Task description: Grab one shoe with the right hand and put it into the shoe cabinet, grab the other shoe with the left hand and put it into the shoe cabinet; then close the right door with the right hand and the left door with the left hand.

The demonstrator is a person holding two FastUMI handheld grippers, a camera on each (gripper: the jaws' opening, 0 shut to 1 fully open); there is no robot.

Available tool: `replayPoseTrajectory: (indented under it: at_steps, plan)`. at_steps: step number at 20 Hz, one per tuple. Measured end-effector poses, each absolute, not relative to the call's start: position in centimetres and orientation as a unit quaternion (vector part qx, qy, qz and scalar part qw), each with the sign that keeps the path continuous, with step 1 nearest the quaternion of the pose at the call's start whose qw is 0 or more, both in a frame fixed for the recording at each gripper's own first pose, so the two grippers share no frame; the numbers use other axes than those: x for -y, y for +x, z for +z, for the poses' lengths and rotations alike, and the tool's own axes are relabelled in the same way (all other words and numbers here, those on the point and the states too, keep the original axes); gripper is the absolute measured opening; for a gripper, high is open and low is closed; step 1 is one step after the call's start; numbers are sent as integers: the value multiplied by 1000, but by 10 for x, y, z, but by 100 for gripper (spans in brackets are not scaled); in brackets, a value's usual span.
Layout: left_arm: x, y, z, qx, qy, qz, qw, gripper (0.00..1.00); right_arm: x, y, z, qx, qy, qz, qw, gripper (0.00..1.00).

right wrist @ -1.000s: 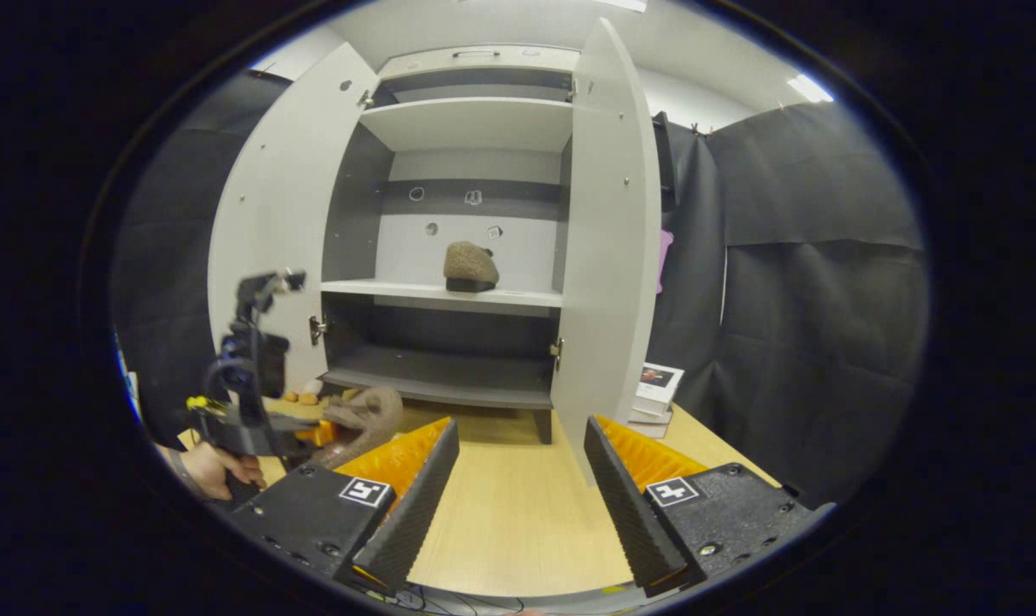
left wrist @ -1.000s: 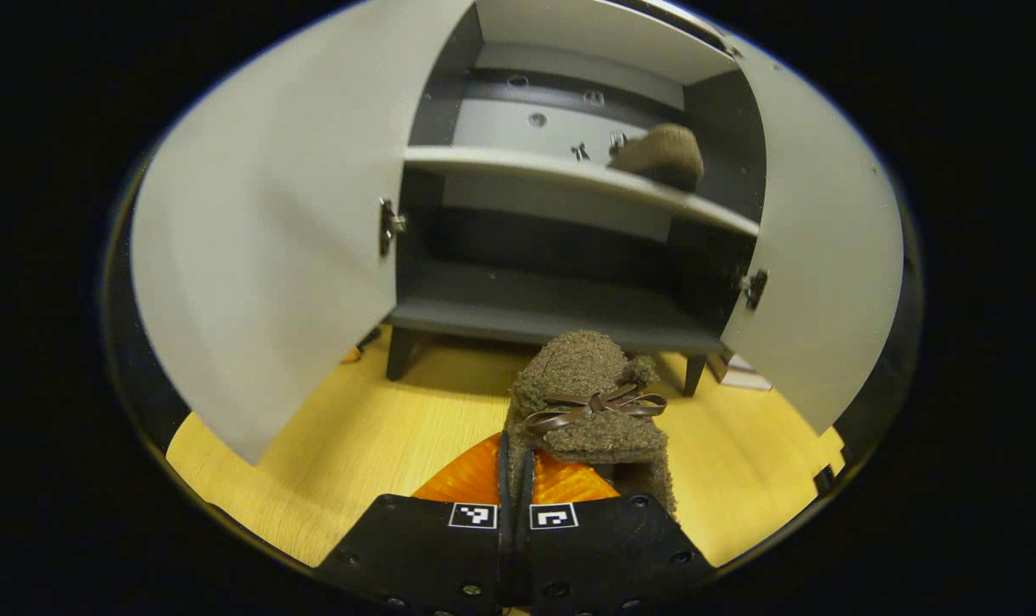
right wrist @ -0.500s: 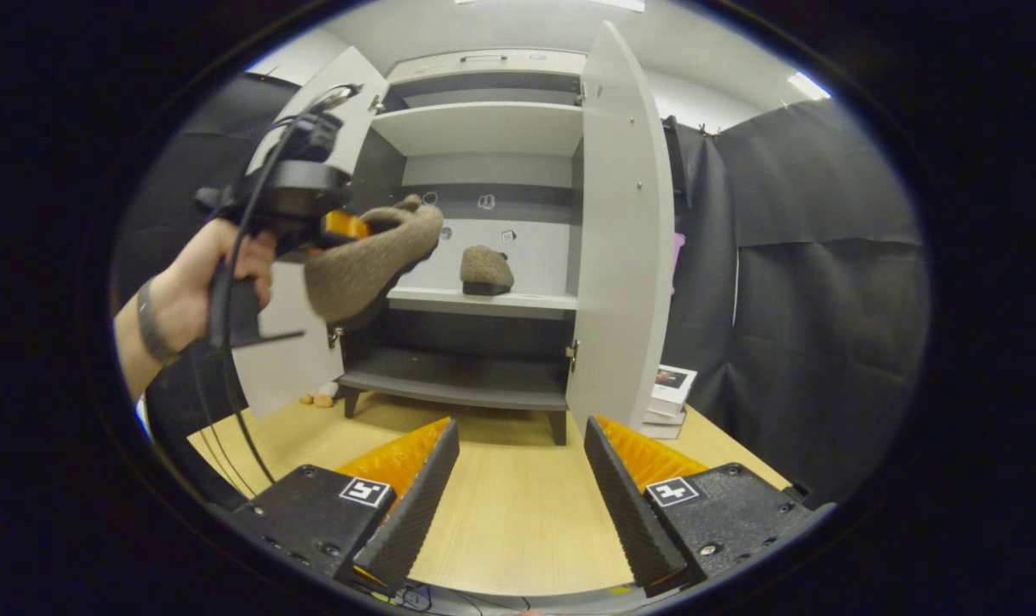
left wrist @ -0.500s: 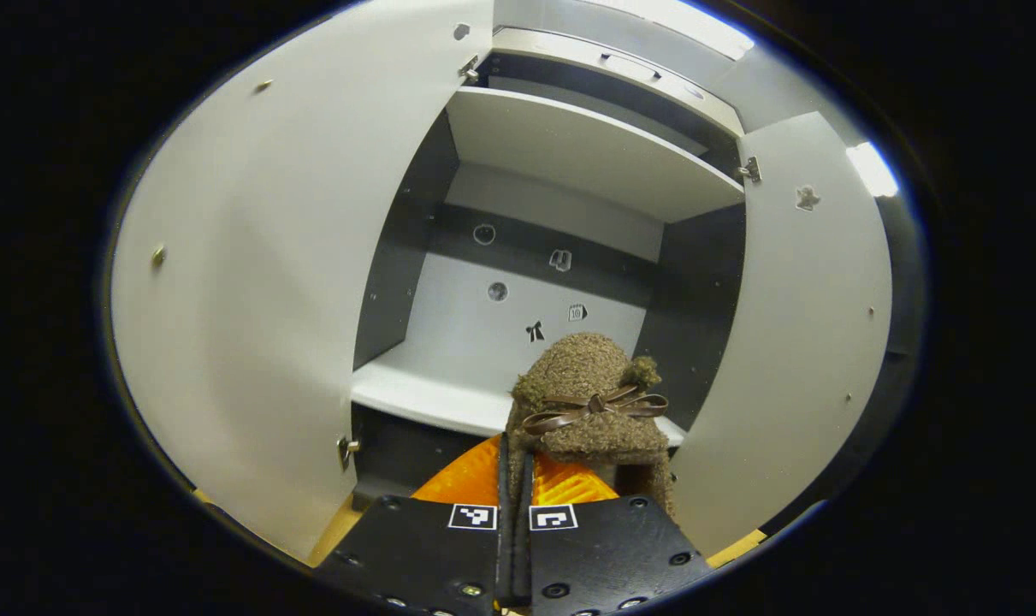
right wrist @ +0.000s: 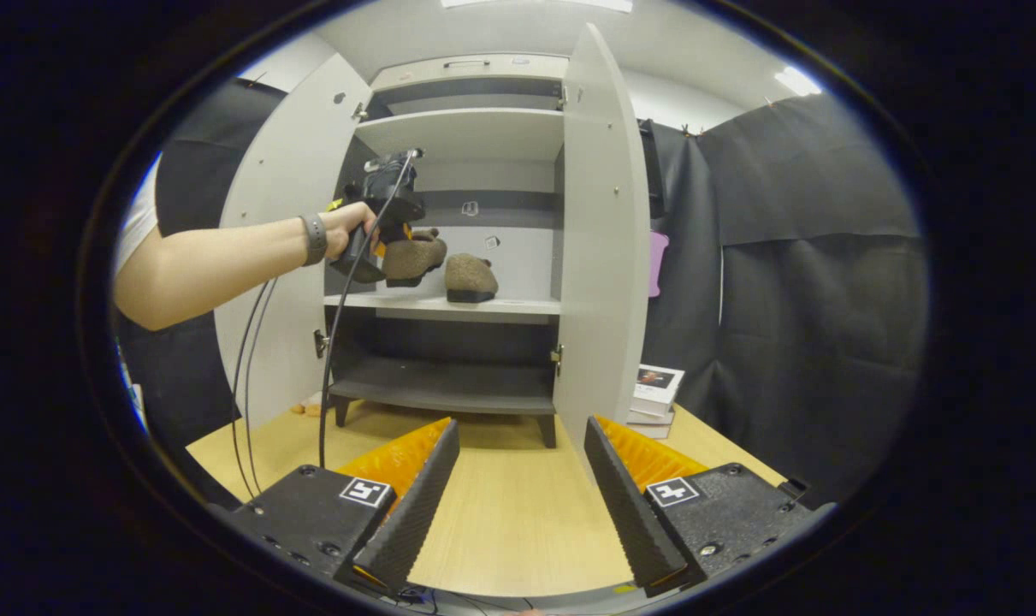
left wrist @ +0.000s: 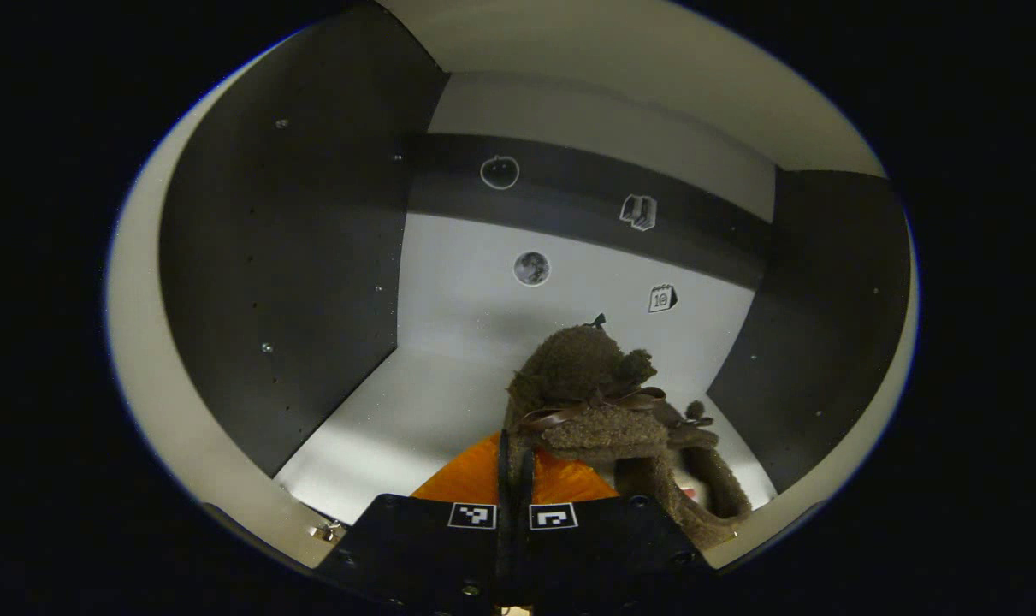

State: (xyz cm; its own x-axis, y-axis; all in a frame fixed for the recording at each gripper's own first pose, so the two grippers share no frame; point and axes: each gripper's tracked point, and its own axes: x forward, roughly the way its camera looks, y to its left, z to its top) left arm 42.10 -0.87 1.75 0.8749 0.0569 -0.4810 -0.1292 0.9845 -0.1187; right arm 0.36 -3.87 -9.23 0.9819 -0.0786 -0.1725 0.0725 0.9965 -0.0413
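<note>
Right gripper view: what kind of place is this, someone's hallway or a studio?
Probably a recording booth set up like a home. Black cloth hangs as walls around a grey shoe cabinet, which stands on a wooden tabletop rather than a floor.

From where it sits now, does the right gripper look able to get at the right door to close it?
Probably yes. The right gripper is open and holds nothing, and the right door stands wide open just ahead of it, nothing between them. The left gripper is busy inside the cabinet, off to the side.

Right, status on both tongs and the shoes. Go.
Left tongs shut on second shoe, inside cabinet above middle shelf. Right tongs open, empty. First shoe on shelf. Both doors open.
</note>
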Motion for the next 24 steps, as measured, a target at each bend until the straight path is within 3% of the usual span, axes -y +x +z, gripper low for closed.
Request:
replayPoseTrajectory:
  at_steps: [4,6,7,10,15,19,20,24]
  plan:
    - [-2,433,-20,-311,-72,60,946,0,54,3,-95,-90,-9,-60,994,94]
    - [-5,438,-24,-311,-70,64,946,5,61,3,-98,-95,-6,-71,993,94]
    - [-5,438,-24,-313,-70,63,945,0,64,4,-101,-98,-4,-74,993,94]
    - [-6,437,-23,-320,-77,68,942,0,66,6,-105,-105,5,-73,992,94]
    - [-4,435,-24,-331,-93,60,937,10,63,6,-107,-104,-5,-64,992,94]
    - [-5,426,-17,-331,-82,65,938,43,62,5,-108,-107,-1,-60,992,94]
    - [-8,427,-19,-330,-77,68,938,43,63,5,-108,-107,1,-60,992,94]
    - [-17,411,-2,-314,-64,77,944,87,62,3,-109,-106,7,-57,993,94]
